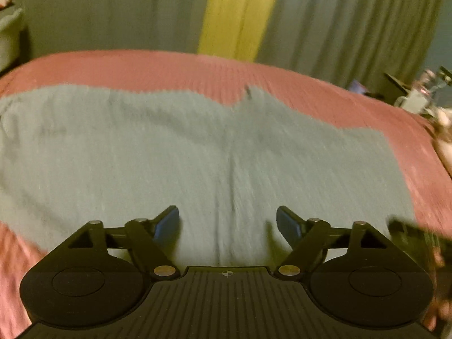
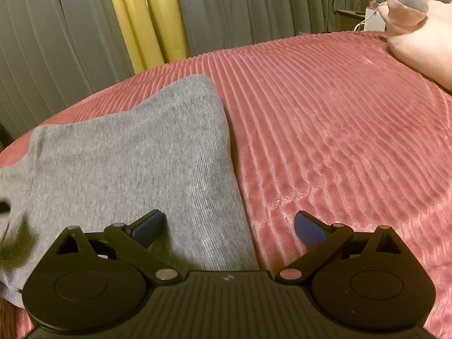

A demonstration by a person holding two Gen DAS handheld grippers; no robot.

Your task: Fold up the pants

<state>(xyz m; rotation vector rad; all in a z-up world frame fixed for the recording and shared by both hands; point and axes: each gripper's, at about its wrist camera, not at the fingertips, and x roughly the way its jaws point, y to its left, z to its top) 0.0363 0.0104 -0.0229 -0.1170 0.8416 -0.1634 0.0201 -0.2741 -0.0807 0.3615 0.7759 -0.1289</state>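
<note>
Pants [image 1: 197, 152] lying flat, gray, toward nine o'clock on pink ribbed bedspread [image 2: 339, 127], looking barely folded, most folding remaining; left gripper [image 1: 227, 221] and right gripper [image 2: 229, 227] both gaping, gripping nothing.

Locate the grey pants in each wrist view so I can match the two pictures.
Left wrist: the grey pants spread across the middle, filling most of the width, blurred, ahead of the open left gripper.
Right wrist: they fill the left half; the open right gripper straddles their right edge.
Shared landmark: the yellow curtain beyond the pink bedspread.
</note>
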